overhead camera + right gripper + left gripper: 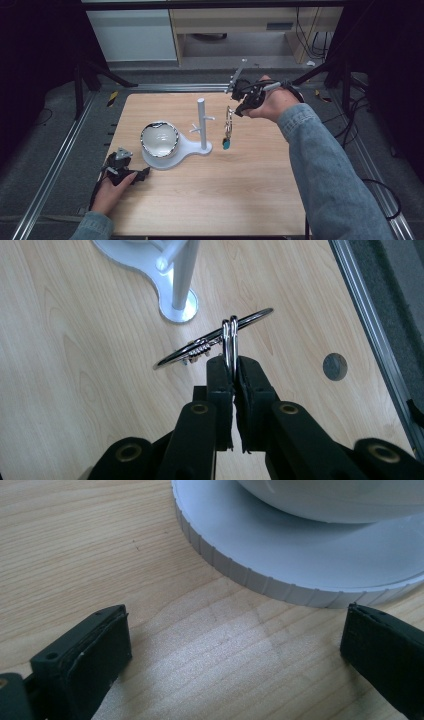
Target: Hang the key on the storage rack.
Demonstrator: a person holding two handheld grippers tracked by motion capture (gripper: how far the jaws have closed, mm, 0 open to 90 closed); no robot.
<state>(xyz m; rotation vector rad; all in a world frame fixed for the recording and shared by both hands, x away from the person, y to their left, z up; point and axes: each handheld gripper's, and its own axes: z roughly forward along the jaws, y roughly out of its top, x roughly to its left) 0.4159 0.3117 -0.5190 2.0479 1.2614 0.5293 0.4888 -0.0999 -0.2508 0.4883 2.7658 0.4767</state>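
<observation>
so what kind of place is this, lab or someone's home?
Likely a lab recording rig: light wooden table fenced by an aluminium rail frame, dark drapes at the sides, loose cables on the grey floor.

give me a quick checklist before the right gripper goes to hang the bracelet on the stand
1. Grip on the bracelet: ok, the right gripper has its jaws shut on the metal ring.
2. Bracelet off the table: ok, it hangs from the gripper beside the stand's post, its teal charm lowest.
3. Peg on the post free: ok, nothing hangs on it.
4. Ring opening lined up with the peg: cannot tell.
5. Left gripper out of the way: ok, open and low on the table by the stand's base.
6. Bowl seated on the base: ok.
</observation>
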